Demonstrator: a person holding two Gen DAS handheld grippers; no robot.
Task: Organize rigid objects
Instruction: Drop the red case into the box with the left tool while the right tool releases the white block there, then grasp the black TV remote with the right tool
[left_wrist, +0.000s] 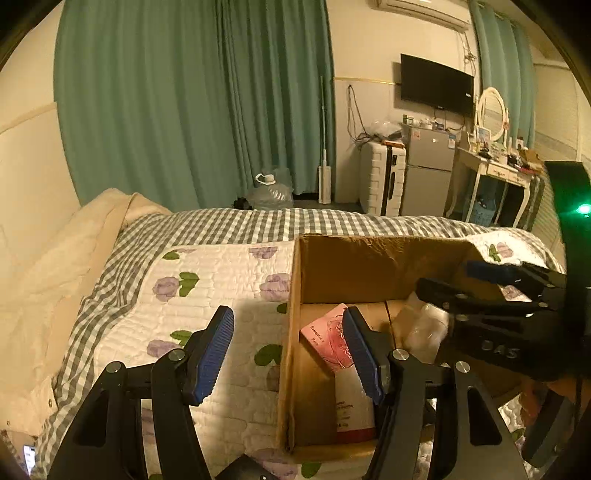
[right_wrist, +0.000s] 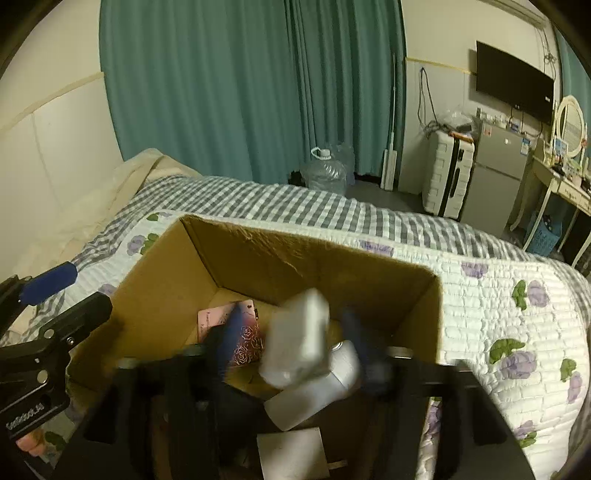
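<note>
Right claw (right_wrist: 291, 350) stands apart over the box (right_wrist: 369, 258), white carton (right_wrist: 299, 332) loose between its fingers: light, stiff, grip flat sides.

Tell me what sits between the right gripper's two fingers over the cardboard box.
In the right wrist view, a blurred white box sits between the right gripper's open fingers, above the cardboard box. Neither pad visibly presses it.

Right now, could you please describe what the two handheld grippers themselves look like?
Both are matte black, angular frames held with round silver bolts. The left gripper carries ribbed blue pads on the inner faces of its two fingers. The right gripper has the same blue pads, blurred in its own view; seen from the left, its black body bears pale lettering.
</note>
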